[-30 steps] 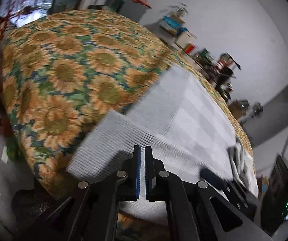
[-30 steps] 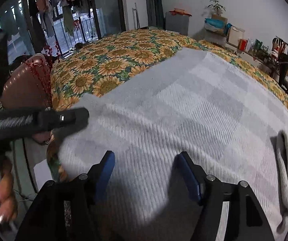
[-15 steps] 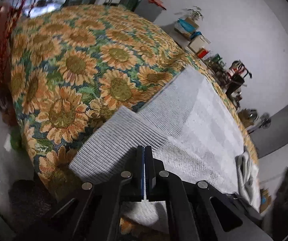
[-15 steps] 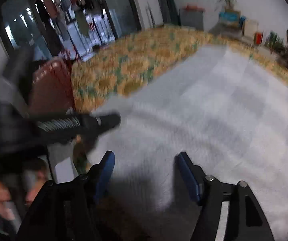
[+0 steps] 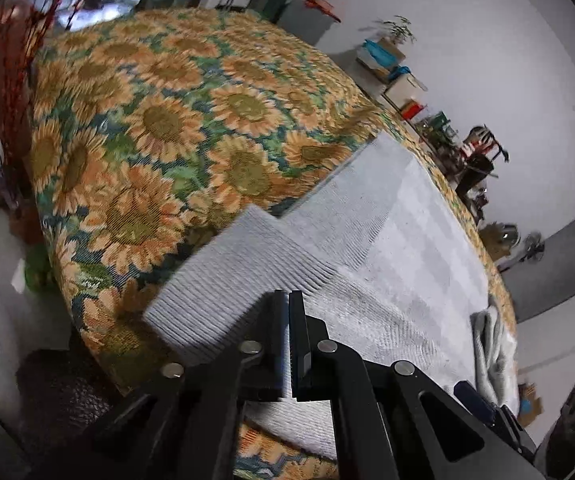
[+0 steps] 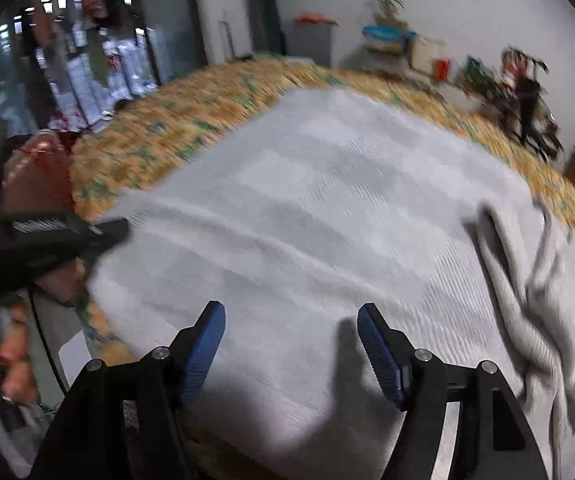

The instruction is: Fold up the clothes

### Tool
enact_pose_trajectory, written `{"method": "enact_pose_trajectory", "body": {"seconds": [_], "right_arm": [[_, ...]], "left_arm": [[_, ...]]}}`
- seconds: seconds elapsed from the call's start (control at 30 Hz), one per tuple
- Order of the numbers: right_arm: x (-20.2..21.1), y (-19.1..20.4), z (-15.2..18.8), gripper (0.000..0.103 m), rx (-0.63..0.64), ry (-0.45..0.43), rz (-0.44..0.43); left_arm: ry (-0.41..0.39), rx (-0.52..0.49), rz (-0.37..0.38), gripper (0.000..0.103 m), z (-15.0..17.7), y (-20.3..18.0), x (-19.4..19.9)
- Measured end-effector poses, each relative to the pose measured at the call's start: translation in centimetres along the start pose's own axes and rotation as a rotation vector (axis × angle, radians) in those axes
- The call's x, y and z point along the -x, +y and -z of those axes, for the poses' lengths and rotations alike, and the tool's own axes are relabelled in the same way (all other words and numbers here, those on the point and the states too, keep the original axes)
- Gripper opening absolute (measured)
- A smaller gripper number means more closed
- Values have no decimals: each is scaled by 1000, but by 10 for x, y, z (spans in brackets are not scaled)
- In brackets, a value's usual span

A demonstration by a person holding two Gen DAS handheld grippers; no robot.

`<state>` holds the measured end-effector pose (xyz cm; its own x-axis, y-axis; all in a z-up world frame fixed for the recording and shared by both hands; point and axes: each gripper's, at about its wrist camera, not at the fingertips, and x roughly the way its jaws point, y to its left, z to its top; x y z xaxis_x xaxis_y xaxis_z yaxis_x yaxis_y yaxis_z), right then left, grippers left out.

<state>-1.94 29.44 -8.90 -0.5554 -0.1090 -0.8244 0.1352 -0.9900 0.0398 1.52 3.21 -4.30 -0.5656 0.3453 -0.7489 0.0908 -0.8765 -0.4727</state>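
**Grey knit garment spread on a sunflower bedspread, with two hand-held grippers**

The landmark is the sunflower bedspread [image 5: 159,128]. At its left near edge, the left gripper [image 5: 288,344] has its jaws pressed together on a thin edge of the grey knit garment [image 5: 387,240], near the ribbed sleeve [image 5: 231,280] that reaches the bedspread's edge. The garment lies flat across the near right part of the bedspread, touching it. Further right, the right gripper [image 6: 291,344] hangs above the garment's body [image 6: 327,208]; its blue-padded jaws are opening, wide apart, with only flat cloth below and nothing clamped. At the bedspread's right edge, a crumpled fold of pale cloth [image 6: 535,288] rests on the garment. The right view is motion-blurred.
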Motion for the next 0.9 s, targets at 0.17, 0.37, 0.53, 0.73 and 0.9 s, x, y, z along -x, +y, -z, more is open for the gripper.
{"method": "enact_pose_trajectory", "body": {"seconds": [0.17,0.37,0.53,0.73,0.9], "right_arm": [[-5,4,3,80,11,-17,19],[-6,3,1,84,21,-26,1],[11,-21,11,80,-68,-9,5],[14,-43,26,84,-125,4,61],[7,-35,22,93,-106,-11,89]], "left_arm": [[-21,-159,30,3,12,-38,4],[22,-188,21,3,19,-42,-5],[31,-88,-1,3,11,-22,-7],[41,-87,29,3,11,-26,-3],[97,-221,138,3,26,-59,-3]]}}
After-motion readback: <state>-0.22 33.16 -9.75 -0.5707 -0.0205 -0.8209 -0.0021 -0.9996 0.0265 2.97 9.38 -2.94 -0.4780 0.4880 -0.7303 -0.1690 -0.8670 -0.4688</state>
